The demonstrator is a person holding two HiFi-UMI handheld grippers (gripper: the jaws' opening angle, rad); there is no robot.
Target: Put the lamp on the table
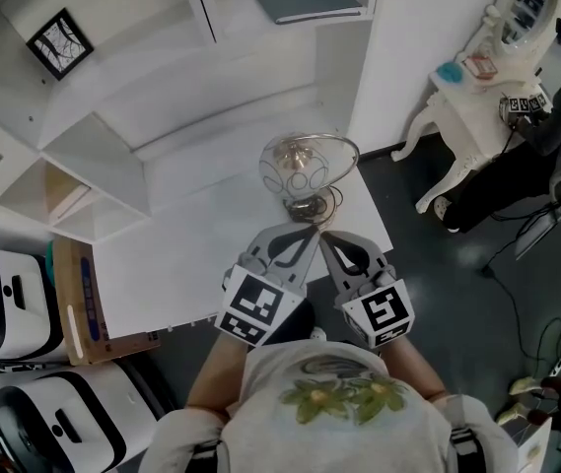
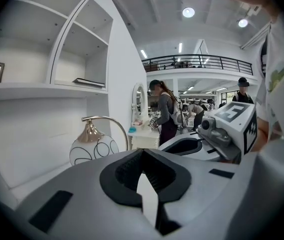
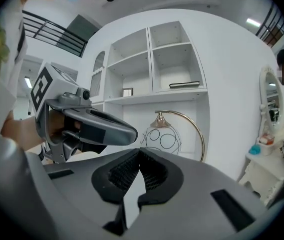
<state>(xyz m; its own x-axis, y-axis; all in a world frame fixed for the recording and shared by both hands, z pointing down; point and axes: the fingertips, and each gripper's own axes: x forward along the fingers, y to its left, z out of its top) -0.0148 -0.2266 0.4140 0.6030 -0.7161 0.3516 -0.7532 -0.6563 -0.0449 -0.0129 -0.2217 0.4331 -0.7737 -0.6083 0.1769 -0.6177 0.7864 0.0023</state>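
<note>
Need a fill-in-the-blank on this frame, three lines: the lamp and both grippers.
1. The lamp stands on the white ____, touched by neither gripper.
2. The left gripper has its fingers ____, with nothing between them.
3. The right gripper, fingers also together, holds ____.
Missing words: table; shut; nothing.
</note>
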